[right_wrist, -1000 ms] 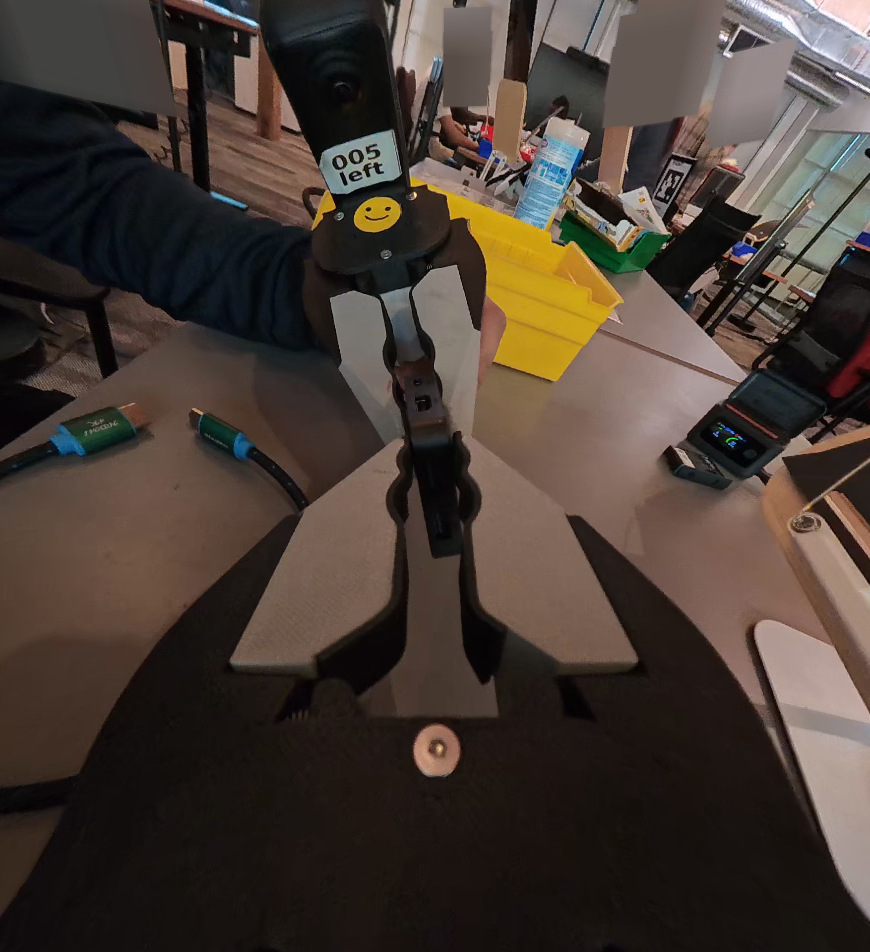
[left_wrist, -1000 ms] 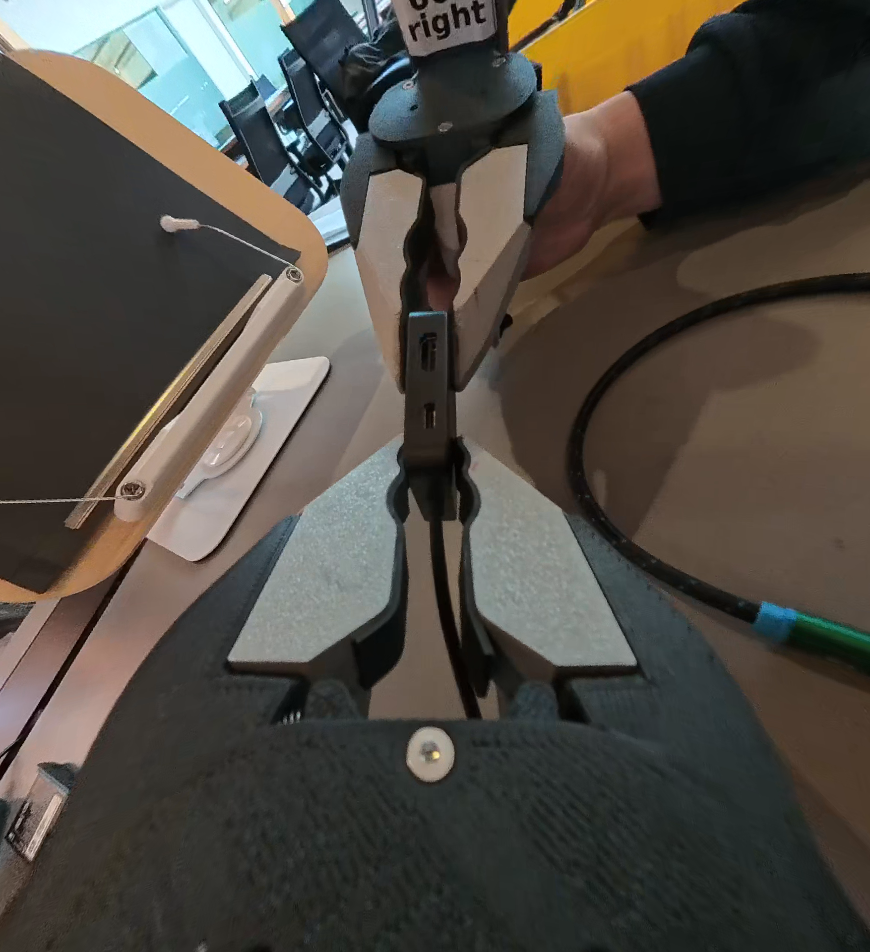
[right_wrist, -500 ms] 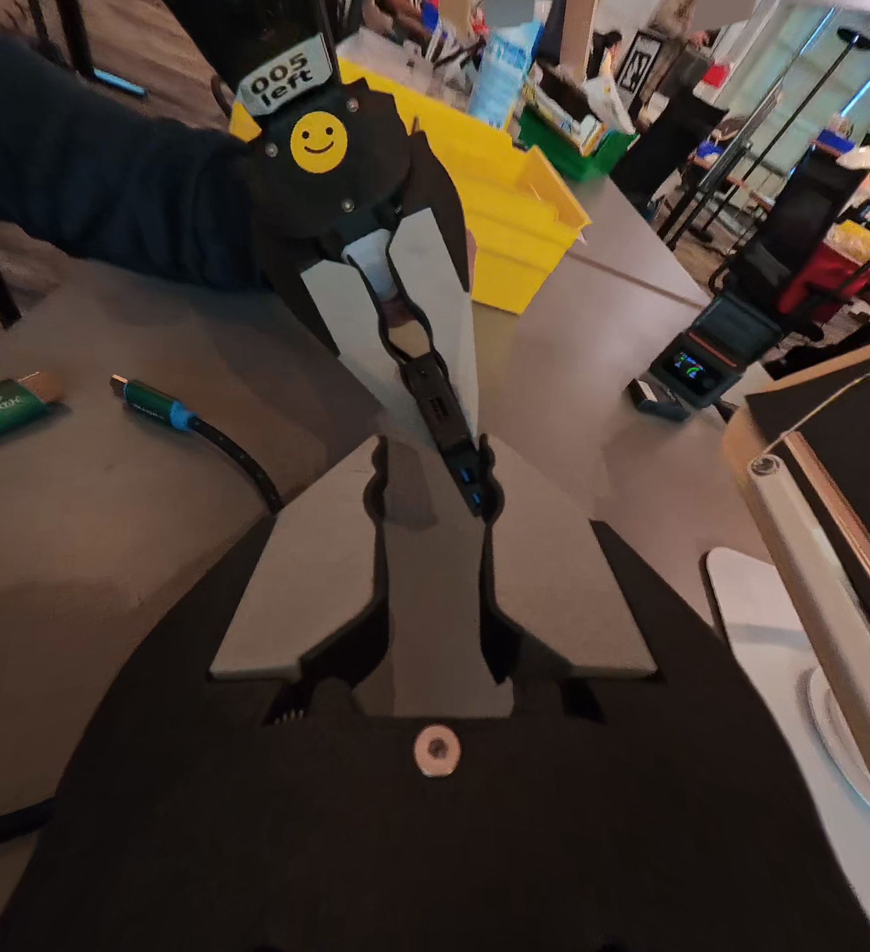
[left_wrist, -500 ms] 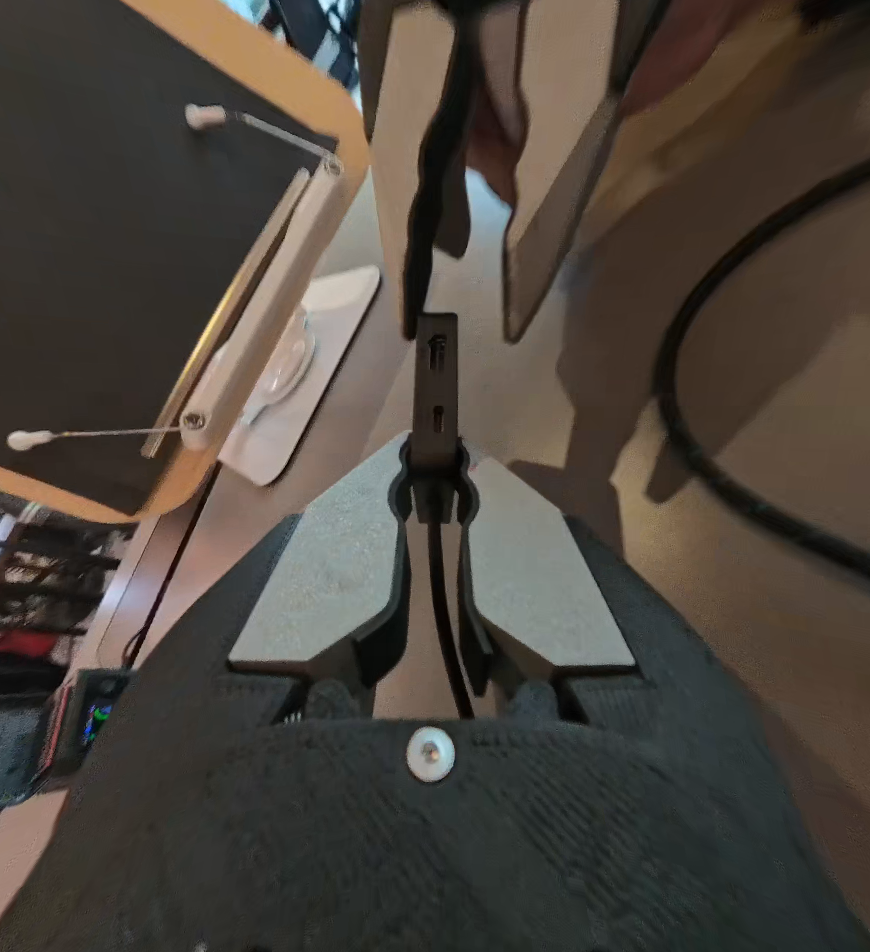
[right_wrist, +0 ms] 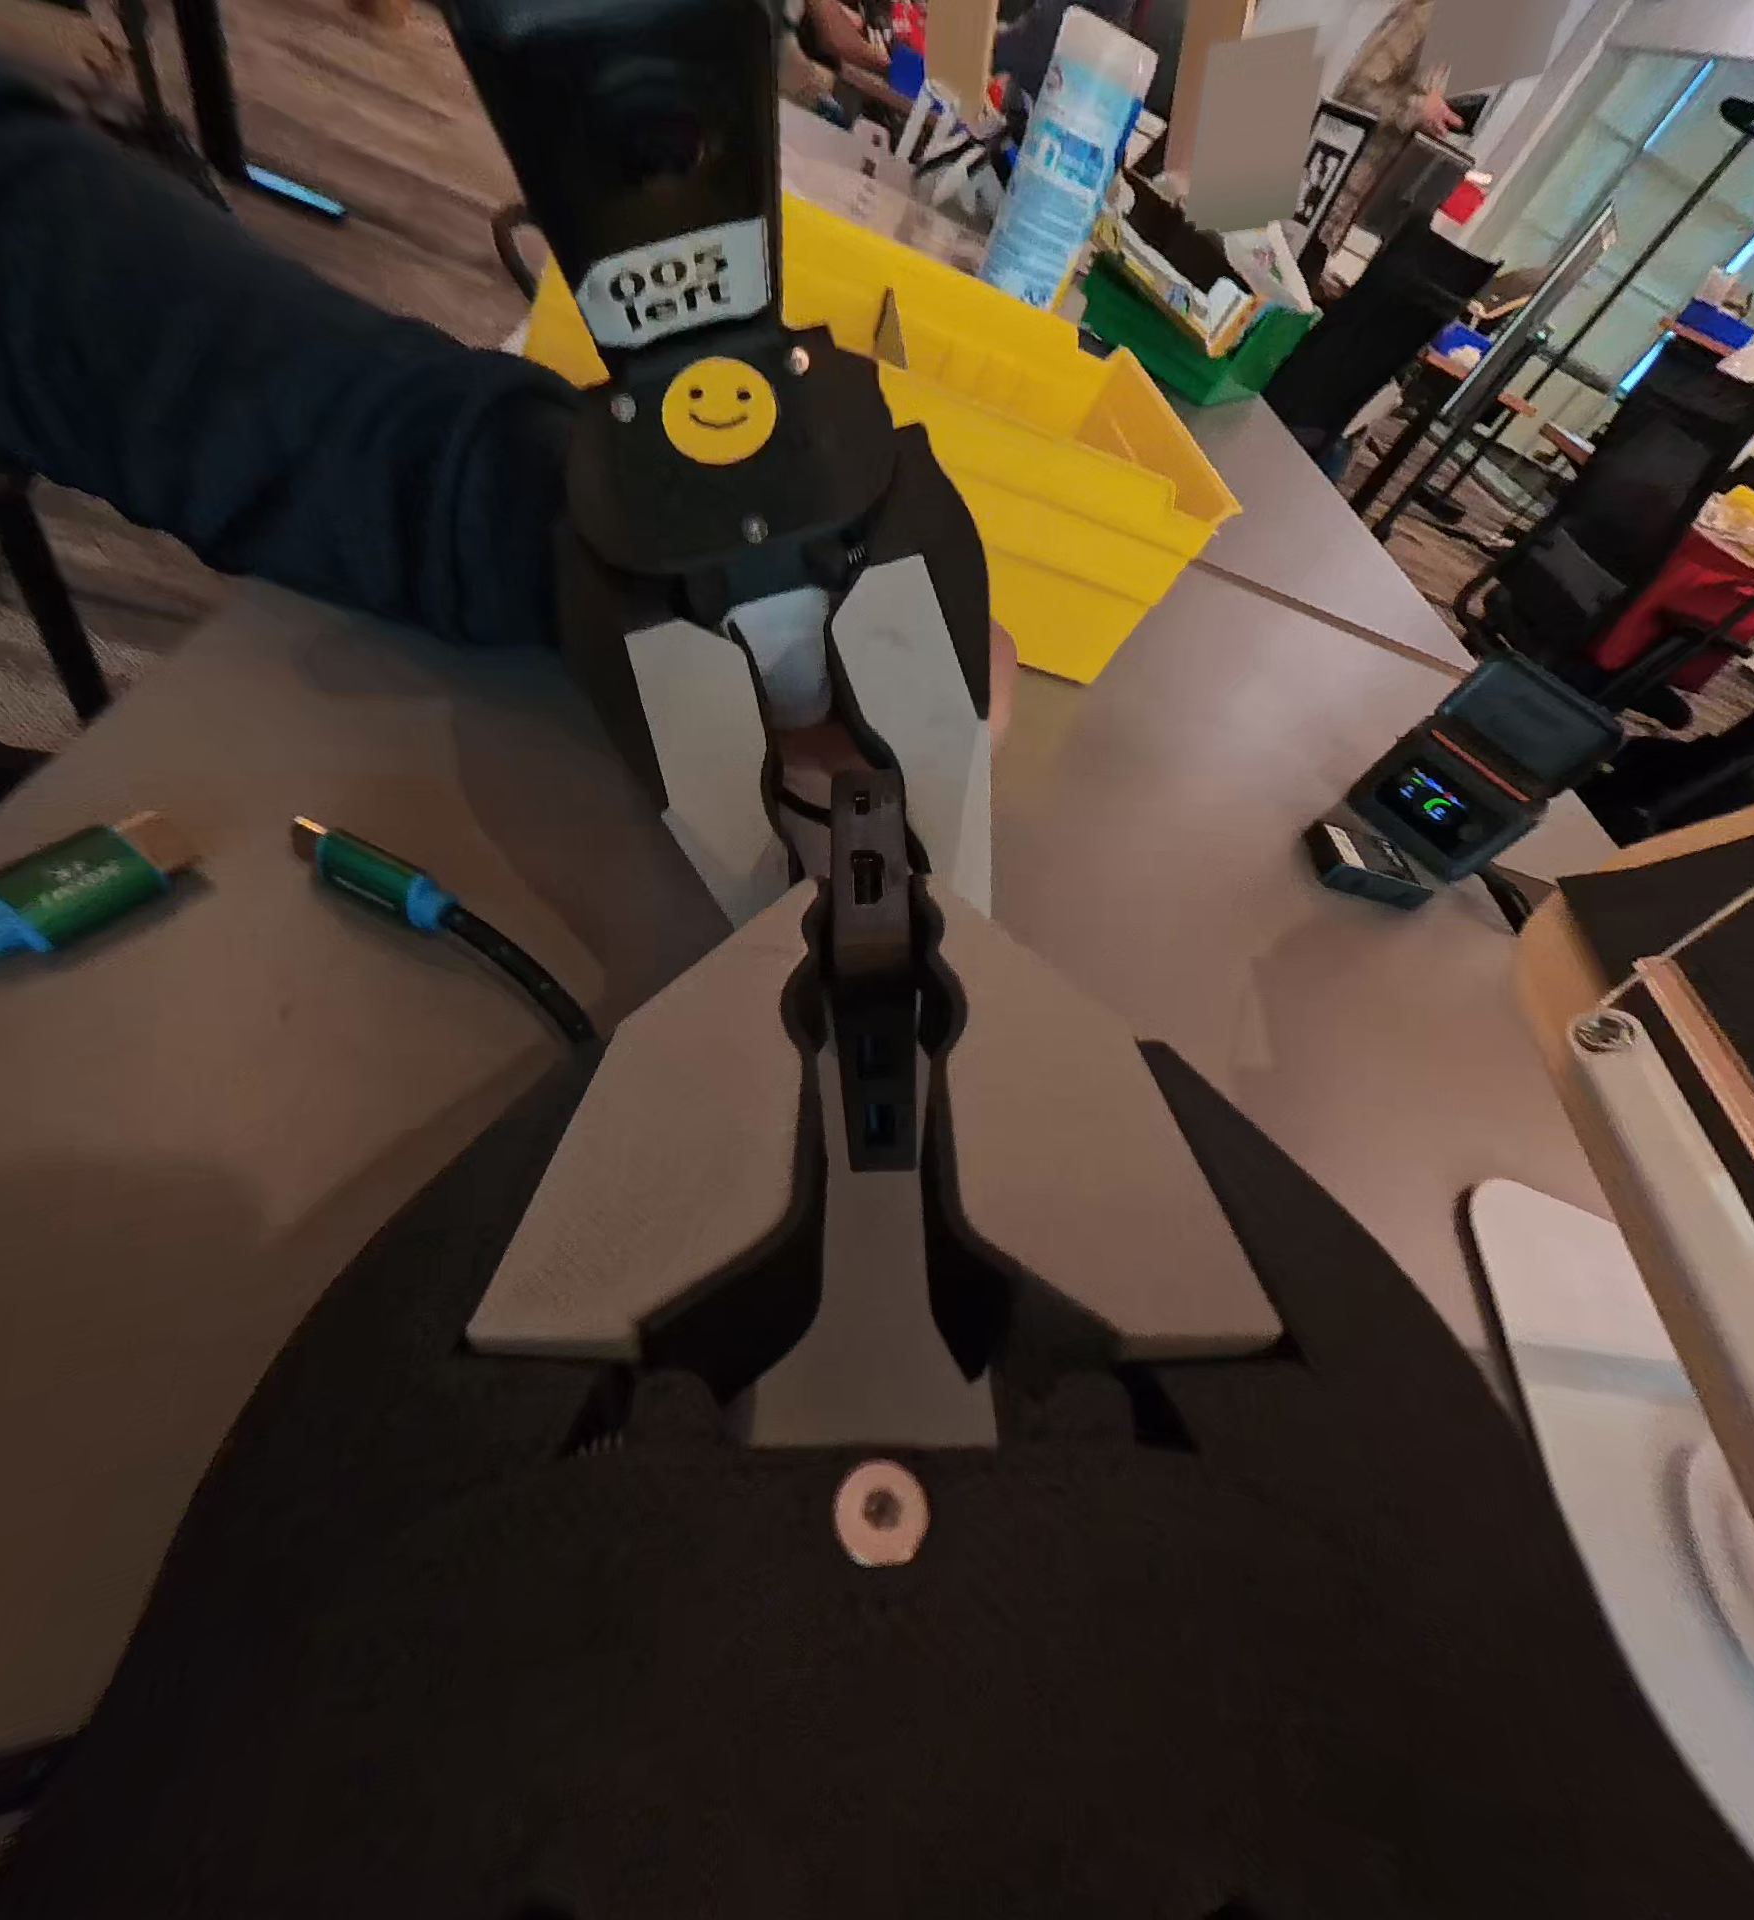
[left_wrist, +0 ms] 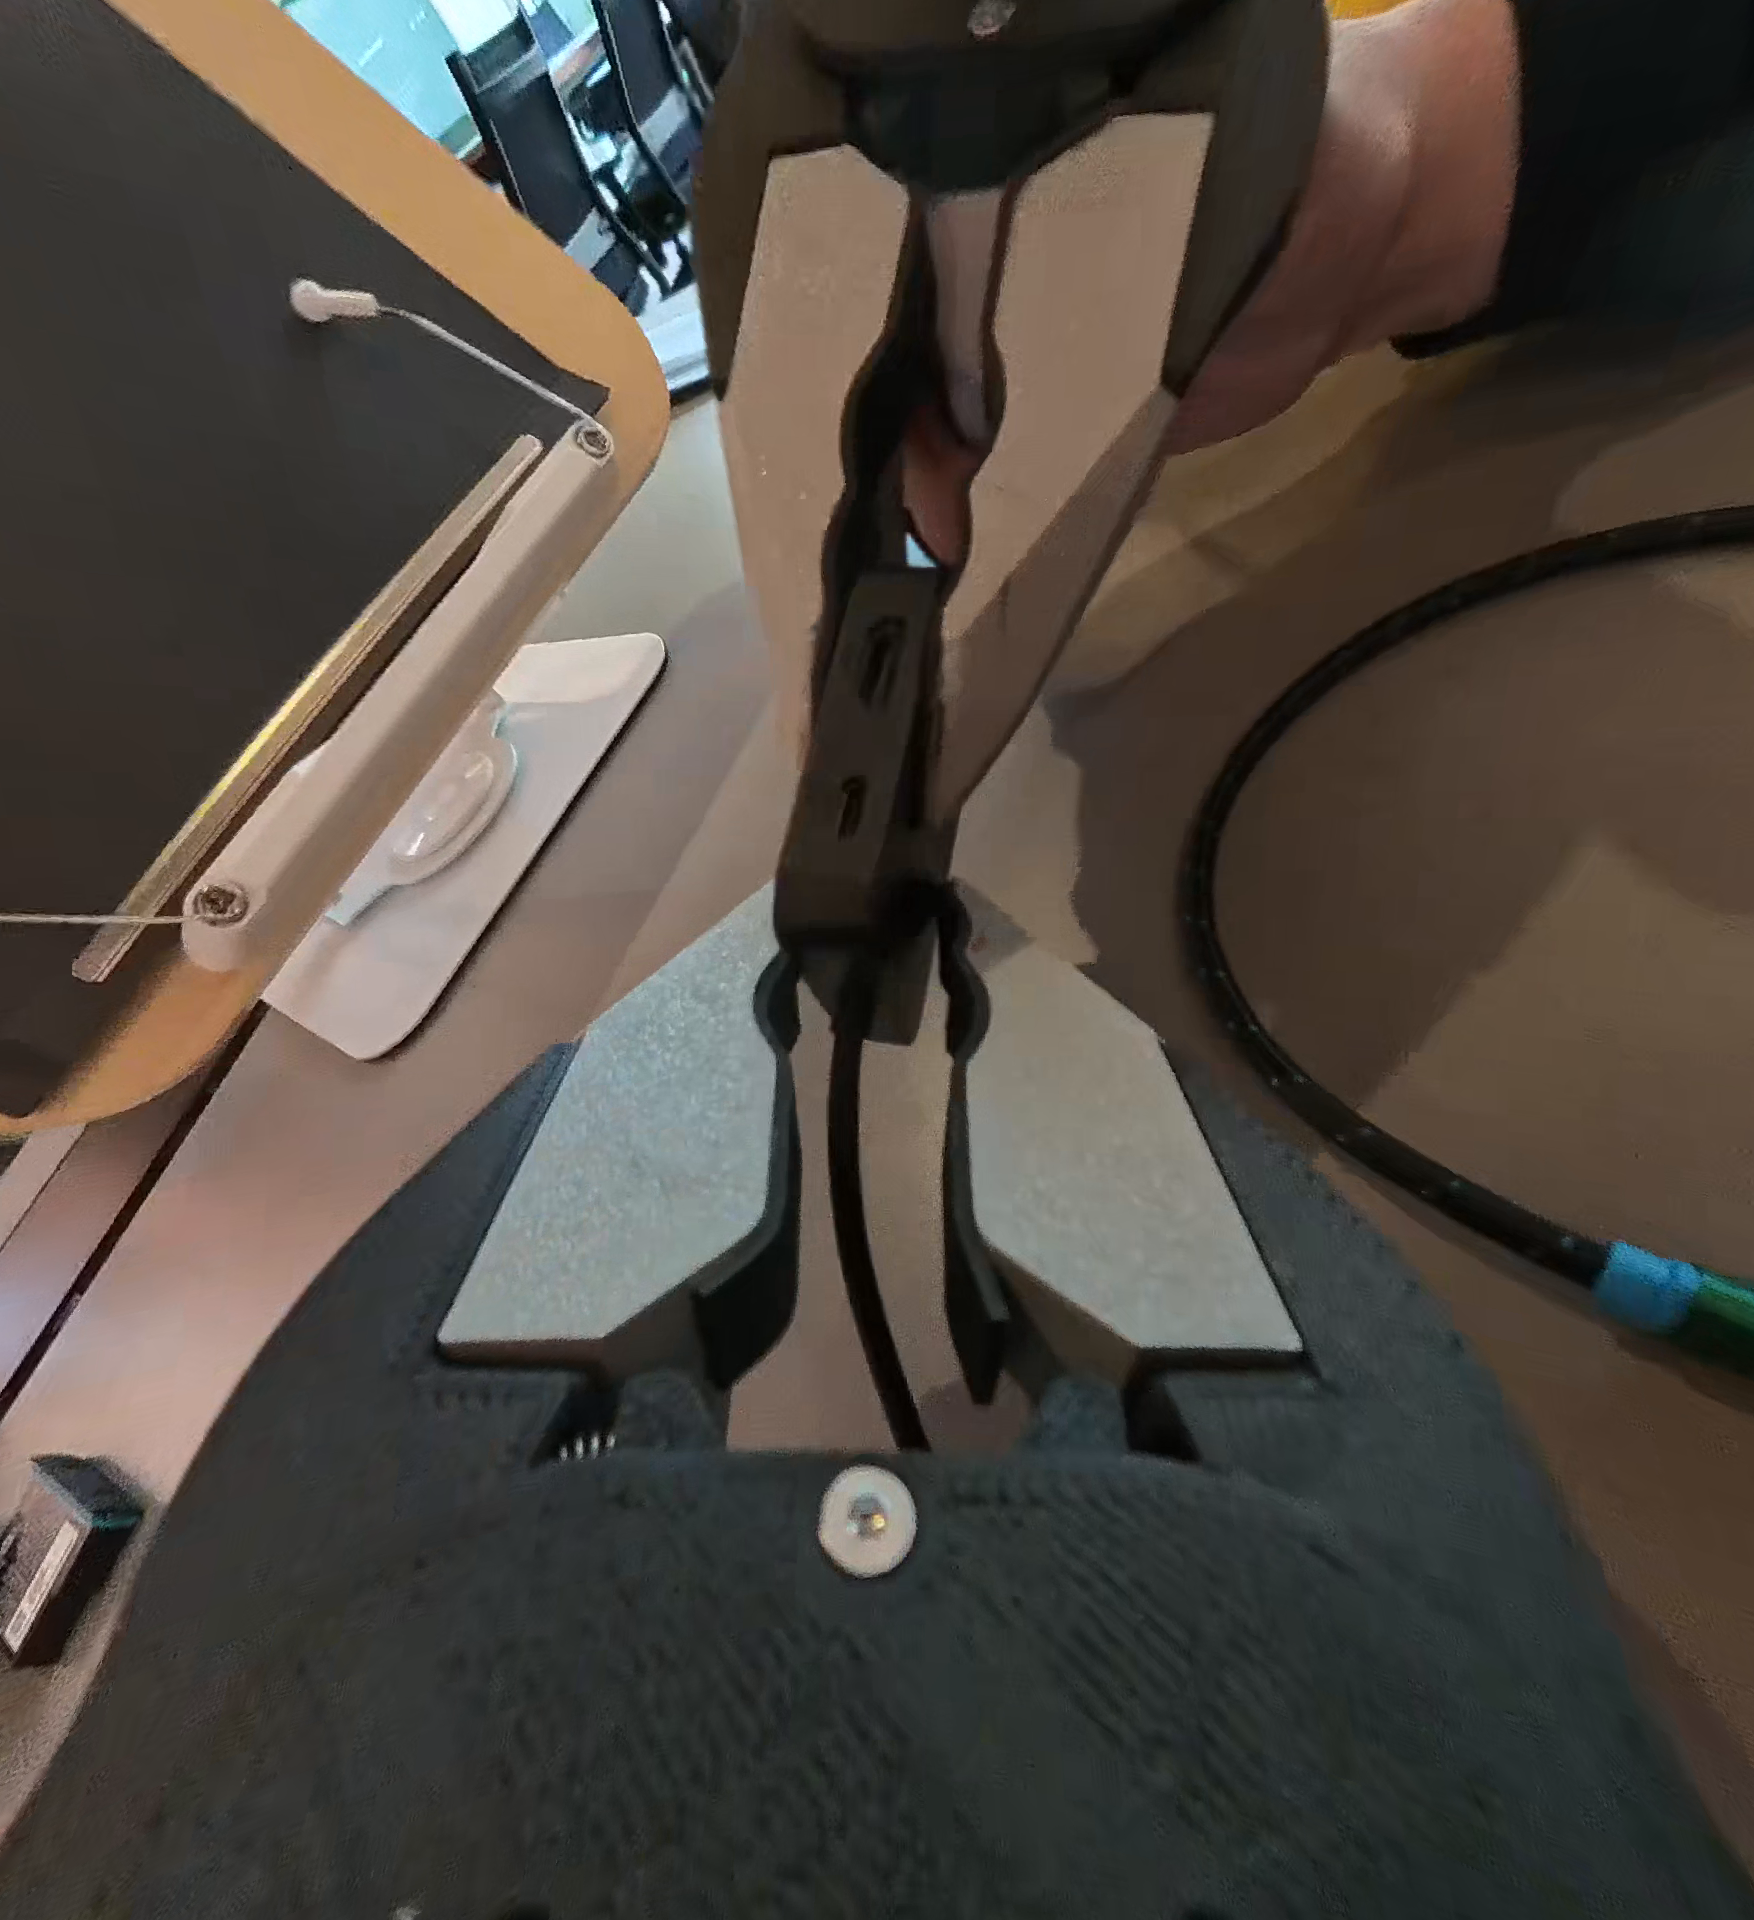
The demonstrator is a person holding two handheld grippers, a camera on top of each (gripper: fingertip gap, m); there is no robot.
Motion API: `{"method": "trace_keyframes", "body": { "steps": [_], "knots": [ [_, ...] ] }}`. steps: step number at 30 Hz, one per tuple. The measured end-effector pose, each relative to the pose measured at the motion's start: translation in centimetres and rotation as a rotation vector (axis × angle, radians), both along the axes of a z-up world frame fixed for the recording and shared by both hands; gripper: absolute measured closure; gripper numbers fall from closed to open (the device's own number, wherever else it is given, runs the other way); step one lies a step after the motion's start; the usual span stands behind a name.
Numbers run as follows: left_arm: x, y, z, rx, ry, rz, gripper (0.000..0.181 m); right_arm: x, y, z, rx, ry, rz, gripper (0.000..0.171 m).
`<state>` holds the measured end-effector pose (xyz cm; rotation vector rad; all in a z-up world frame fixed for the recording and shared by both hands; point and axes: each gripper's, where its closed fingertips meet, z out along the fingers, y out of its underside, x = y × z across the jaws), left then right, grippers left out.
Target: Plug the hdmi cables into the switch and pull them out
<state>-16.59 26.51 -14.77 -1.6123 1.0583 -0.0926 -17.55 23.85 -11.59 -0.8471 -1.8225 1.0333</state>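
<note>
The switch (left_wrist: 868, 727) is a slim black bar with ports along one side, held above the table between both grippers. My right gripper (right_wrist: 873, 920) is shut on it, and the bar (right_wrist: 873, 1091) reaches well back between its fingers. My left gripper (left_wrist: 868, 940) sits around the other end, jaws slightly apart with a small gap beside the bar. The switch's thin black lead (left_wrist: 852, 1247) runs back through the left gripper. Two HDMI cables with green plugs and blue collars (right_wrist: 73, 883) (right_wrist: 364, 873) lie unplugged on the table; one plug (left_wrist: 1746, 1340) also shows in the left wrist view.
A yellow bin (right_wrist: 1060, 499) stands behind the left gripper. A small device with a lit screen (right_wrist: 1444, 800) and a black block (right_wrist: 1372, 868) sit at the right. A wood-edged black board (left_wrist: 177, 520) on a white pad (left_wrist: 478, 831) stands close by. A thick cable loop (left_wrist: 1268, 1039) lies on the table. My left and right fingertips are right by each other. From either gripper's tips it is about 12 cm to the plug (left_wrist: 1746, 1340). Seen from the right wrist view (right_wrist: 406, 878) as well.
My right gripper opened, slid further along the switch and shut on it again. My left gripper's jaws have loosened a little. The switch now tilts slightly.
</note>
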Motion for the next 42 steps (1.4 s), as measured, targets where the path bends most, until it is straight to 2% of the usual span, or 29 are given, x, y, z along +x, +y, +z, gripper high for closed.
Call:
{"method": "trace_keyframes", "body": {
  "steps": [5, 7, 13, 15, 18, 21, 23, 28, 32, 34, 38, 42],
  "knots": [
    [1.2, -0.5, 0.5, 0.025, 0.017, -0.054, 0.167, 0.5, -1.1, 0.9, -0.047, 0.048, 0.082, 0.159],
    [0.6, -0.2, 0.6, 0.036, 0.056, -0.024, 0.169, 0.4, -0.8, 0.8, -0.027, 0.038, 0.063, 0.157],
    [-4.9, 1.9, -1.1, 0.09, 0.342, 0.224, 0.17, 0.0, 2.5, -1.4, 0.016, -0.098, -0.123, 0.144],
    [-6.4, 2.5, -1.0, 0.074, 0.317, 0.281, 0.169, 0.5, 1.8, -2.1, 0.013, -0.147, -0.087, 0.136],
    [-9.1, 3.2, -1.7, 0.004, 0.283, 0.378, 0.17, 1.7, -1.6, -3.4, 0.041, -0.244, 0.059, 0.131],
    [-10.8, 3.8, -2.6, -0.039, 0.274, 0.449, 0.17, 1.4, -4.5, -4.0, 0.143, -0.226, 0.134, 0.143],
    [-10.8, 3.9, -3.2, -0.079, 0.251, 0.455, 0.171, 0.9, -6.3, -4.7, 0.18, -0.227, 0.173, 0.145],
    [-9.8, 4.1, -4.0, -0.063, 0.307, 0.415, 0.17, 0.7, -8.9, -6.5, 0.215, -0.318, 0.238, 0.132],
    [-8.9, 4.4, -3.7, -0.021, 0.293, 0.386, 0.17, 0.4, -10.2, -6.8, 0.213, -0.313, 0.272, 0.146],
    [-9.0, 4.6, -3.0, 0.03, 0.286, 0.389, 0.17, 0.3, -10.1, -7.5, 0.253, -0.33, 0.267, 0.159],
    [-9.7, 4.9, -1.8, 0.101, 0.267, 0.413, 0.17, 0.1, -9.2, -7.5, 0.266, -0.321, 0.228, 0.161],
    [-10.2, 5.0, -1.1, 0.151, 0.276, 0.437, 0.17, -0.3, -6.3, -6.3, 0.141, -0.336, 0.102, 0.164]
  ]
}}
